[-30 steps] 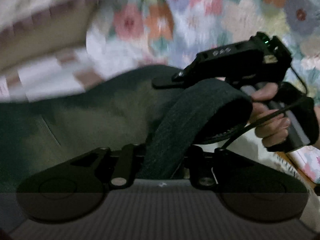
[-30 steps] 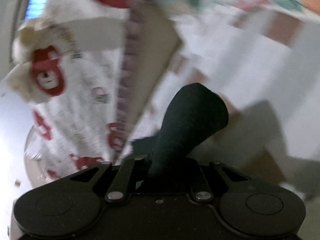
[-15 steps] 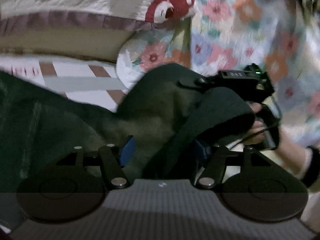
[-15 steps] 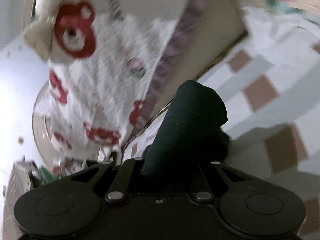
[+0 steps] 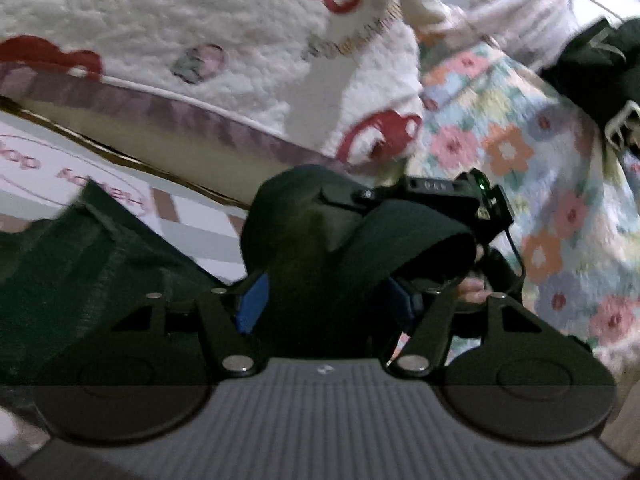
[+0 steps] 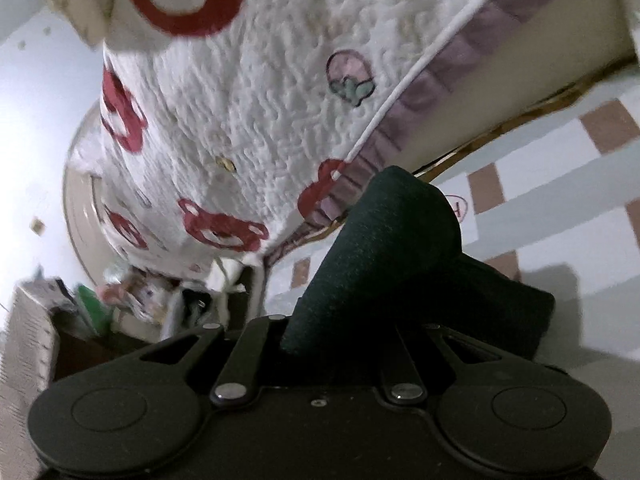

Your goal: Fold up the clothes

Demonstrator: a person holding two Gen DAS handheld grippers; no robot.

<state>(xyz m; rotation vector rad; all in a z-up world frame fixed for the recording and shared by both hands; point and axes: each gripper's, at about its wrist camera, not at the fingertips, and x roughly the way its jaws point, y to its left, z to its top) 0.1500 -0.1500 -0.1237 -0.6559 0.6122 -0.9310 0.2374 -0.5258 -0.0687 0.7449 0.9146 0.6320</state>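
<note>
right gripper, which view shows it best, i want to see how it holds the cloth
The left wrist view: it shows the right gripper from outside, shut on the dark cloth. The right wrist view shows only its own base and a fold of cloth rising from it.

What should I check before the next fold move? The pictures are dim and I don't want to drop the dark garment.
1. Left gripper on cloth: not ok. Its jaws stand apart, blue pads showing either side of the dark green garment, so it is not clamped.
2. Right gripper on cloth: ok. It is shut on a band of the same garment that stands up from it.
3. Garment flat for folding: not ok. It is bunched and draped between the two grippers.
4. Checkered sheet under the work: ok, bare patches show.
5. Bear-print quilt out of the way: cannot tell; it hangs close behind.
6. Garment edges aligned: cannot tell, too dark.
</note>
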